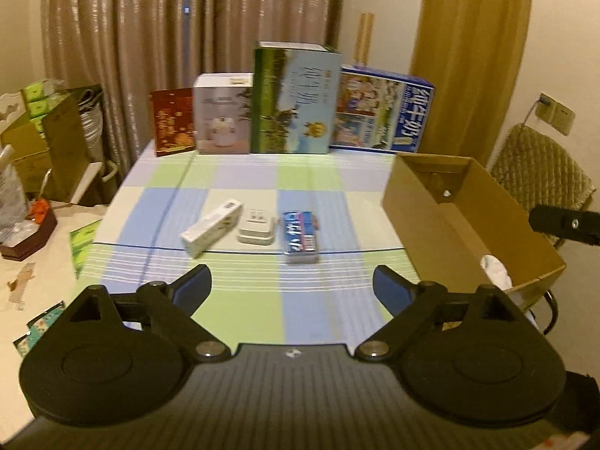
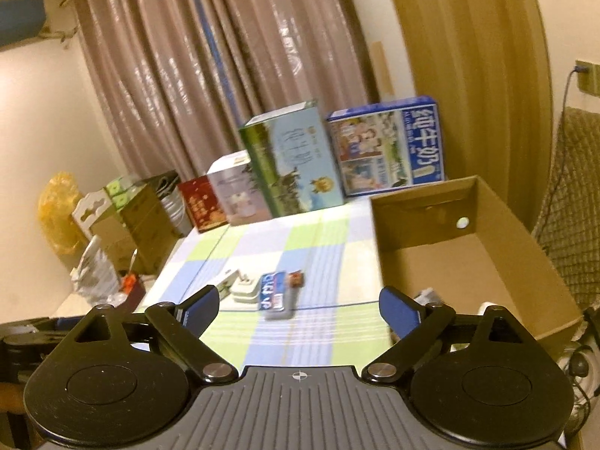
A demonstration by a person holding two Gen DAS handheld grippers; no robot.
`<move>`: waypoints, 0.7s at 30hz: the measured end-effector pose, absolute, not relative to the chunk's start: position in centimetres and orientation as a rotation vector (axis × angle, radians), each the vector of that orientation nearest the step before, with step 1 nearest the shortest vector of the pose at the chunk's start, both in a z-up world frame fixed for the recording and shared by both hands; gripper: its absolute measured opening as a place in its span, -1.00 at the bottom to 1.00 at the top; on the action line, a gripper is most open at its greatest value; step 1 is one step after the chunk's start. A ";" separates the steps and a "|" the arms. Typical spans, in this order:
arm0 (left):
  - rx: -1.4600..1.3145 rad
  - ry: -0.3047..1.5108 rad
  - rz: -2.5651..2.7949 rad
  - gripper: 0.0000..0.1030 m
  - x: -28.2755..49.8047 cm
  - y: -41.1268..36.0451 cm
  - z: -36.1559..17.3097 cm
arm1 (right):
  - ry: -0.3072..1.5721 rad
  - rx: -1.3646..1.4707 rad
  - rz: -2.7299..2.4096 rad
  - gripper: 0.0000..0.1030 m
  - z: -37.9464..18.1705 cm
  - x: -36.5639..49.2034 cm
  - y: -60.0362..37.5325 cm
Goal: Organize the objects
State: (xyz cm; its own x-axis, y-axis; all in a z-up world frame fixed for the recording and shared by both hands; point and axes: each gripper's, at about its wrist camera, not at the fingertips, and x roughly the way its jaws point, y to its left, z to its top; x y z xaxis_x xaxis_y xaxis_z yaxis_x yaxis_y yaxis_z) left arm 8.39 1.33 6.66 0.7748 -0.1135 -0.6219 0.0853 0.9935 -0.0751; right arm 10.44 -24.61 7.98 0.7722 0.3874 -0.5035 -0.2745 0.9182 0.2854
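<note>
Hovering over the checked tablecloth, my left gripper has its blue-padded jaws spread wide with nothing between them, and my right gripper is equally wide and empty. Just beyond the left fingertips, three small things lie in a row, close together: a long white box, a white plug adapter and a blue pack. To their right an open cardboard box sits on the table's edge, and tall cartons line the far side.
</note>
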 end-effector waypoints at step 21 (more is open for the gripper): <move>-0.093 0.673 -0.016 0.98 7.1 7.3 6.1 | 0.626 0.148 0.437 0.88 6.4 10.3 -19.0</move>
